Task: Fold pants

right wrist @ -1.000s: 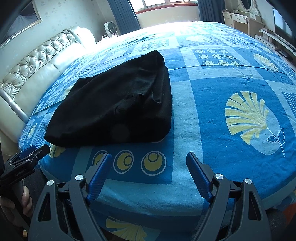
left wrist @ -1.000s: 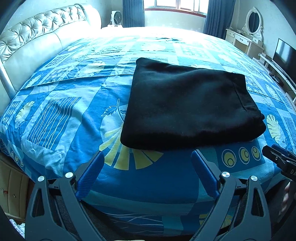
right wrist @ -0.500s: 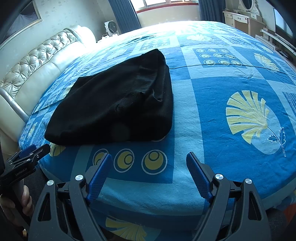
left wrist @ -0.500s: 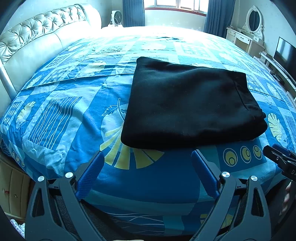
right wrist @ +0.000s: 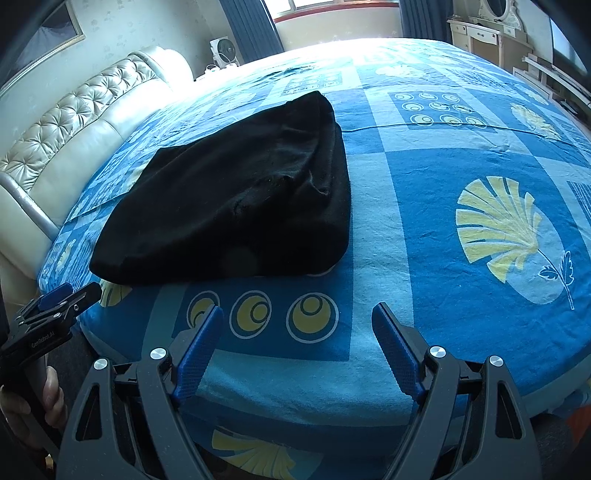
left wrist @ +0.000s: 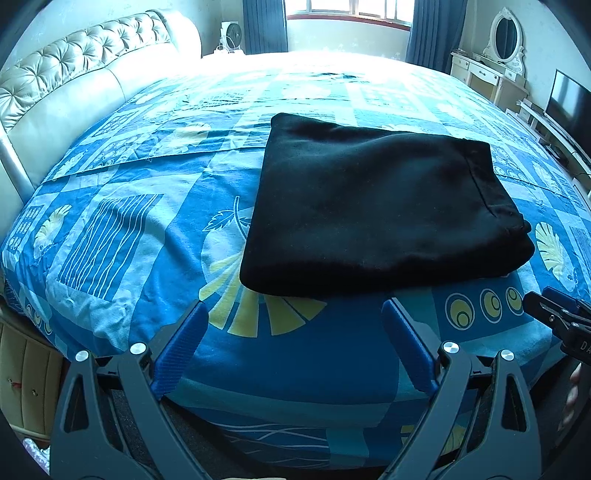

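Bed (left wrist: 122, 229) carries black pants (left wrist: 376, 206) already folded compactly, while left tongs (left wrist: 291, 354) and right tongs (right wrist: 295, 350) gape empty nearby.

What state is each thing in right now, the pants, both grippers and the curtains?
black pants: folded into a flat rectangle, lying on the bed
left gripper: open, holding nothing, short of the pants
right gripper: open, holding nothing
curtains: drawn aside, window uncovered
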`<state>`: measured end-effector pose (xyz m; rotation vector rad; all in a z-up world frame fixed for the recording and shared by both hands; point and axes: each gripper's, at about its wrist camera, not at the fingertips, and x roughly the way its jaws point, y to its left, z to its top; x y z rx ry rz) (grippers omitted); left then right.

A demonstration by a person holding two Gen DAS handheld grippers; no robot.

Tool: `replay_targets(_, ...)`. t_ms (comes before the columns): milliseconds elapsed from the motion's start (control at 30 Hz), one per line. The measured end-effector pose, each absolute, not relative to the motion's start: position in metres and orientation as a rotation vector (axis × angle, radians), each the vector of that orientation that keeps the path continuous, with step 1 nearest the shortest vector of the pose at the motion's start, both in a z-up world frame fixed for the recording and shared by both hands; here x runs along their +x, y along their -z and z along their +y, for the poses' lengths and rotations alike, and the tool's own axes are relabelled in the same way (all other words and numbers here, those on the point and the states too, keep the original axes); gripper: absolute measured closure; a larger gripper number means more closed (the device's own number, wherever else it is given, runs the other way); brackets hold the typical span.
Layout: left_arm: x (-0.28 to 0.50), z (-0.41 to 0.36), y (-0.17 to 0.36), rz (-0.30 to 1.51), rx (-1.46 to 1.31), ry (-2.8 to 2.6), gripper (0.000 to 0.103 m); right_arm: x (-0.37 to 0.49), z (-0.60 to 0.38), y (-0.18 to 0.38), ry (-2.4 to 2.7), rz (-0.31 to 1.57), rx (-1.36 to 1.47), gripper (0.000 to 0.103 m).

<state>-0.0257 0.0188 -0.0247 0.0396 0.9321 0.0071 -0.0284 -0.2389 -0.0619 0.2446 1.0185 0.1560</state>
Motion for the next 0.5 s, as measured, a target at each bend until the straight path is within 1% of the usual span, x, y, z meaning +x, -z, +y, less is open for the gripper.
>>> replay_targets(333, -0.026, 0.016, 0.022, 0.922, 0.030, 0.006, 0.008, -0.028, -0.237, 0.063, -0.167, 1.027, 0.244, 0.022)
replay_targets(400, -0.027, 0.014, 0.017, 0.902, 0.022, 0.040, 0.004, -0.029, -0.236, 0.063, -0.170, 1.026, 0.244, 0.022)
replay_targets(500, -0.029, 0.007, 0.005, 0.864, 0.029, 0.111, 0.004, -0.030, -0.236, 0.062, -0.175, 1.016, 0.249, 0.022)
